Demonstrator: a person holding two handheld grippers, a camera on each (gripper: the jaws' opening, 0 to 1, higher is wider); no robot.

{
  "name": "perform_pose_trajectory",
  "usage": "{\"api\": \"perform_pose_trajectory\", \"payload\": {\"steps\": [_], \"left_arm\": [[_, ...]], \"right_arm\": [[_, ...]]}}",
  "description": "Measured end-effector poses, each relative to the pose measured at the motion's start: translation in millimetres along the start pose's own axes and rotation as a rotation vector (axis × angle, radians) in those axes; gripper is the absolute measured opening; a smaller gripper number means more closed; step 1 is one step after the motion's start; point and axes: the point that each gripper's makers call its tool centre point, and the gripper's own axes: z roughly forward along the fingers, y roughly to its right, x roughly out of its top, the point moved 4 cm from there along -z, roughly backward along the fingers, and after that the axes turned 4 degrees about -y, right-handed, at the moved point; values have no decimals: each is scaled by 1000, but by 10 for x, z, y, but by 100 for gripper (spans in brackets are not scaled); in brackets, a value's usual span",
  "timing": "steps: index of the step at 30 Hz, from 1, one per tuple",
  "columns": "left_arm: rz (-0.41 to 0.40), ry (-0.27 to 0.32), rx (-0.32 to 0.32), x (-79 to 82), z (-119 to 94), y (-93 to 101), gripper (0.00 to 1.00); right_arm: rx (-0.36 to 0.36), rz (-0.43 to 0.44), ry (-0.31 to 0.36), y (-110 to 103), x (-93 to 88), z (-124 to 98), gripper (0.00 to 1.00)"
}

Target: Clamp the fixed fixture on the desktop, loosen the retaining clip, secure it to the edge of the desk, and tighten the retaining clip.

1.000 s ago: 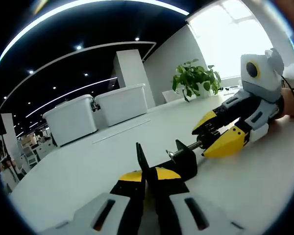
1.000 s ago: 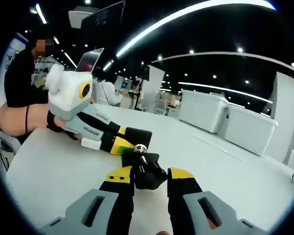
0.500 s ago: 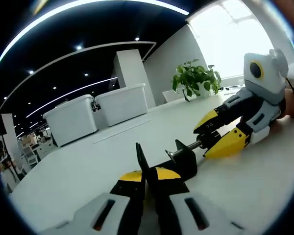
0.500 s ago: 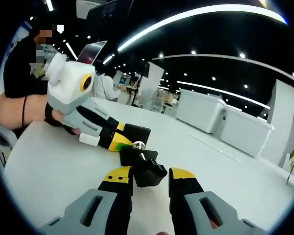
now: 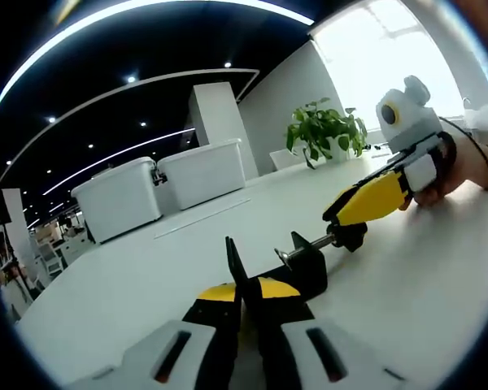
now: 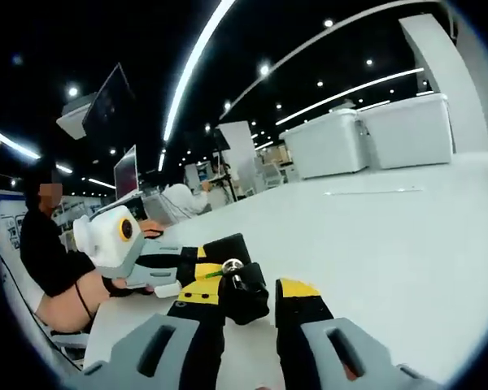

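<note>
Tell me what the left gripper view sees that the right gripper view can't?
The left gripper view alone has a green potted plant by a bright window. The right gripper view alone has a seated person and monitors. Both have the black clamp fixture on the white desk, and two white bins.

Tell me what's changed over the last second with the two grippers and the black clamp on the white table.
The right gripper has rolled about its axis on the black clamp's screw knob, apparently turning it; its yellow jaws, seen stacked a second ago, now overlap in the left gripper view. The left gripper stays shut on the black clamp fixture, which has not shifted on the white table.
</note>
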Motion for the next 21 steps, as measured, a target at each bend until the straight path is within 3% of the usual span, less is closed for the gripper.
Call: {"api": "perform_pose_trajectory", "payload": {"steps": [7,13,21], "left_arm": [[0,0,0,0,-4,-1,7],[0,0,3,2,-9,-4,7],[-2,-2,3,3,-6,-6,7]], "right_arm": [[10,-8,-14,-25,-1,31,21],[7,-108,-4,-42,9,35,21],[-71,-493,34,-174,17,24,21]]}}
